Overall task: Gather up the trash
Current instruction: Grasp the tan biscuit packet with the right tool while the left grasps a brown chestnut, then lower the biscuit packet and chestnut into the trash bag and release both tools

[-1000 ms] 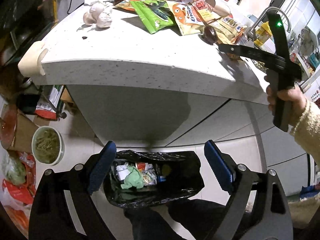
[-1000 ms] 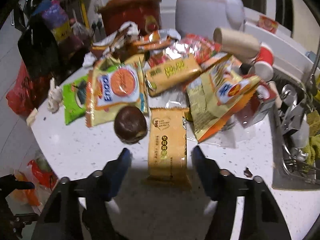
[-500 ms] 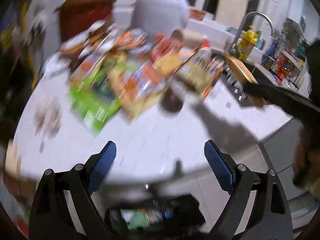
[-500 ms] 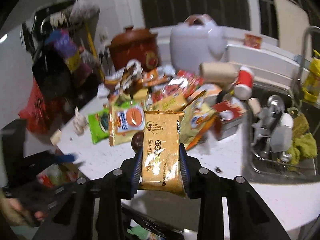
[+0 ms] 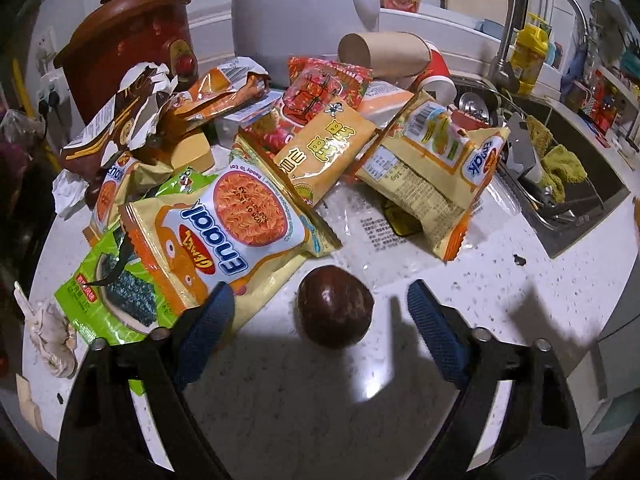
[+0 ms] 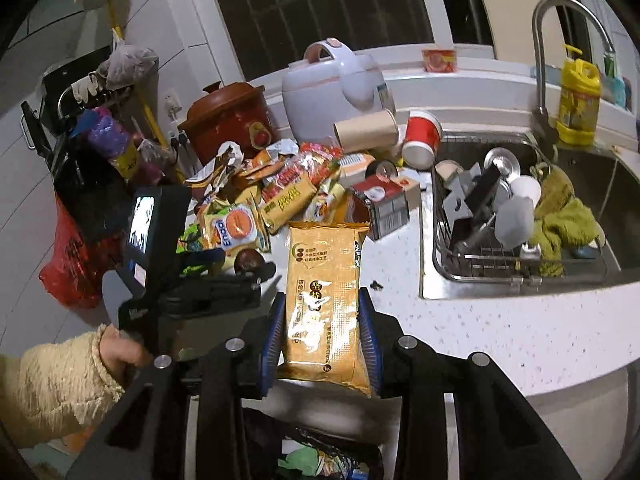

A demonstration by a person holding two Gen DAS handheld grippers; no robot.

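Observation:
A pile of snack wrappers (image 5: 248,216) covers the white counter (image 5: 500,300). In front of it lies a dark brown round thing (image 5: 334,306). My left gripper (image 5: 316,302) straddles it with its jaws closing; both blue pads stand clear of its sides. In the right wrist view, my right gripper (image 6: 322,308) is shut on an orange packet (image 6: 324,276), held up off the counter's front edge. Below it shows the black-lined trash bin (image 6: 312,456) with rubbish inside. The left gripper (image 6: 228,268), held by a hand in a cream sleeve, sits left of the packet.
Behind the pile stand a brown clay pot (image 5: 128,40), a white rice cooker (image 5: 304,8), a cardboard tube (image 5: 384,52) and a red paper cup (image 6: 420,136). On the right are the sink (image 6: 520,216) full of dishes, its tap (image 6: 560,40), and a yellow bottle (image 6: 578,96).
My left gripper swung up from over the bin to the counter and its jaws narrowed around the brown round thing. My right gripper shut on the orange packet and lifted it back off the counter.

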